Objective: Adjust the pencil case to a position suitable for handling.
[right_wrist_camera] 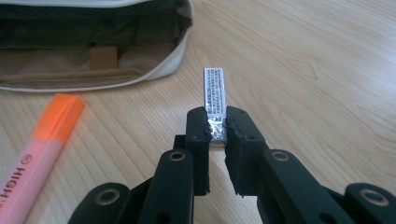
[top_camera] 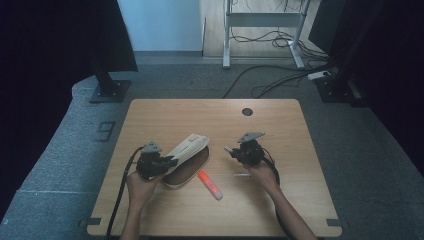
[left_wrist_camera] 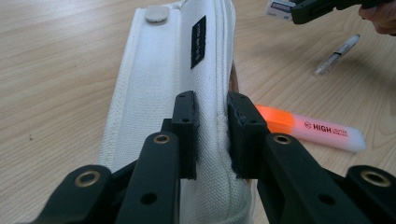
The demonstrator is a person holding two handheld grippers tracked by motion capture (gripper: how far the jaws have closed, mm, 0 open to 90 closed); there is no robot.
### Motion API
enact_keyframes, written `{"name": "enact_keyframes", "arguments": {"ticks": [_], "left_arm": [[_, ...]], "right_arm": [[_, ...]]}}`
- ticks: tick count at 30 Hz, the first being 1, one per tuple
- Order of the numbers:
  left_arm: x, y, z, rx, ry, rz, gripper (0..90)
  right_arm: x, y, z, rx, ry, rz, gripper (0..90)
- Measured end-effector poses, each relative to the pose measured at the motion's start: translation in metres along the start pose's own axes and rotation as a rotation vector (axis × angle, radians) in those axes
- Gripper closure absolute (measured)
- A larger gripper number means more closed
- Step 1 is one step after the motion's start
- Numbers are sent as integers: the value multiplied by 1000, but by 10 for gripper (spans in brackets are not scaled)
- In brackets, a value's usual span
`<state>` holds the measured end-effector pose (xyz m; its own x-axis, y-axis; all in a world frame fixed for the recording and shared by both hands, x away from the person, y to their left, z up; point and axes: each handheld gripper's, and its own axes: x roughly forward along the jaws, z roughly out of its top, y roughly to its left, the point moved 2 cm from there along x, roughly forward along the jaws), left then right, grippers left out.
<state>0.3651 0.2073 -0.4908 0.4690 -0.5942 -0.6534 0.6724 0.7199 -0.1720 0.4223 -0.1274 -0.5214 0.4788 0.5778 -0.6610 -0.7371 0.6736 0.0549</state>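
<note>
White pencil case (top_camera: 187,150), flap pinched by the left gripper (top_camera: 167,162), gapes left of the right gripper (top_camera: 231,151), which clamps a small eraser (right_wrist_camera: 214,95).

Left gripper (top_camera: 159,162) is clamped on the open white pencil case (top_camera: 186,159) mid-counter (top_camera: 270,125), orange highlighter (top_camera: 210,185) just below it, right gripper (top_camera: 239,151) hanging center-right with a pen (top_camera: 243,175) underneath.

Woven white cloth case (left_wrist_camera: 159,93) (matt) on wood-grain table (left_wrist_camera: 56,70).
</note>
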Motion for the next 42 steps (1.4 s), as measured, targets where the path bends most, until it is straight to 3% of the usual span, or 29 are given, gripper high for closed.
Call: {"name": "enact_keyframes", "arguments": {"ticks": [17, 24, 42], "left_arm": [[0, -1, 0, 5, -1, 1, 744], [0, -1, 0, -5, 0, -18, 741], [0, -2, 0, 3, -1, -18, 741]], "right_arm": [[20, 23, 18, -38, 1, 46, 780], [30, 27, 21, -45, 11, 51, 780], [58, 38, 33, -66, 26, 64, 780]]}}
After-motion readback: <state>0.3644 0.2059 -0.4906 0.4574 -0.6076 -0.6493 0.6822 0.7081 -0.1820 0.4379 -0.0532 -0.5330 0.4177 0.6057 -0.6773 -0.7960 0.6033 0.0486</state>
